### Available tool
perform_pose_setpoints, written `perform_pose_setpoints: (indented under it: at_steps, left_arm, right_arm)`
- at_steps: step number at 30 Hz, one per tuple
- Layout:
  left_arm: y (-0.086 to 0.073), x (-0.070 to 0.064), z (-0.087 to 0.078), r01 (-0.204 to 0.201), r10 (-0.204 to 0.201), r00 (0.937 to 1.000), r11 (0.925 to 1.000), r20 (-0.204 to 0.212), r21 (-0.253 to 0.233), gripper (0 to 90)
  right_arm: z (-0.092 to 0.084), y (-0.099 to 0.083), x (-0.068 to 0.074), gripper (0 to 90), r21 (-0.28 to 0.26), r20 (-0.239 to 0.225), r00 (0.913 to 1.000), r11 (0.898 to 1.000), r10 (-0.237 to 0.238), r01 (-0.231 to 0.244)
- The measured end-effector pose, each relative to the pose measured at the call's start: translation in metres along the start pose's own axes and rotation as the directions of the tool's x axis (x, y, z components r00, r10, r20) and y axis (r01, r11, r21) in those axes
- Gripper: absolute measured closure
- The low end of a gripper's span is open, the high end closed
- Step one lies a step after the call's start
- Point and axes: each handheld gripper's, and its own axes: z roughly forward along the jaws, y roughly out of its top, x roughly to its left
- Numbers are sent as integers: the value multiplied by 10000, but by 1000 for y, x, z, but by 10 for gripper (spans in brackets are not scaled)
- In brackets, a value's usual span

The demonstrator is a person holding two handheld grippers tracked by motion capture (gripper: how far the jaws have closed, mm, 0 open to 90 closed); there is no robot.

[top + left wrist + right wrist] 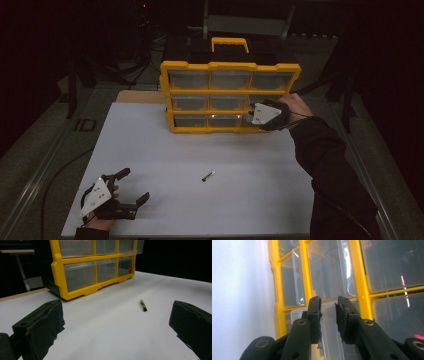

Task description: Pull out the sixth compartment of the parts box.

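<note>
A yellow organizer (230,95) with clear drawers stands at the back of the white table (165,150). My right gripper (251,114) is at its bottom-right drawer. In the right gripper view its jaws (329,305) are closed on the front lip of that clear drawer (329,326), which stands slightly out of the yellow frame (359,277). My left gripper (135,185) rests at the table's front left, with its jaws (116,304) wide open and nothing between them. A small black-and-white stick (208,175) lies mid-table, also ahead of the left jaws (143,305).
The organizer (82,270) has a yellow carry handle (230,44) on top. The person's dark right sleeve (325,165) reaches along the table's right side. Dark floor and metal stands surround the table.
</note>
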Motion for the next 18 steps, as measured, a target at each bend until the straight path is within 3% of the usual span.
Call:
perform_pose_setpoints:
  at_steps: [18]
  left_arm:
    - [0,0,1,-51,51,10000,10000,-7,31,0]
  right_arm:
    - [-20,3,13,737,-264,-415,9991,9996,-49,38]
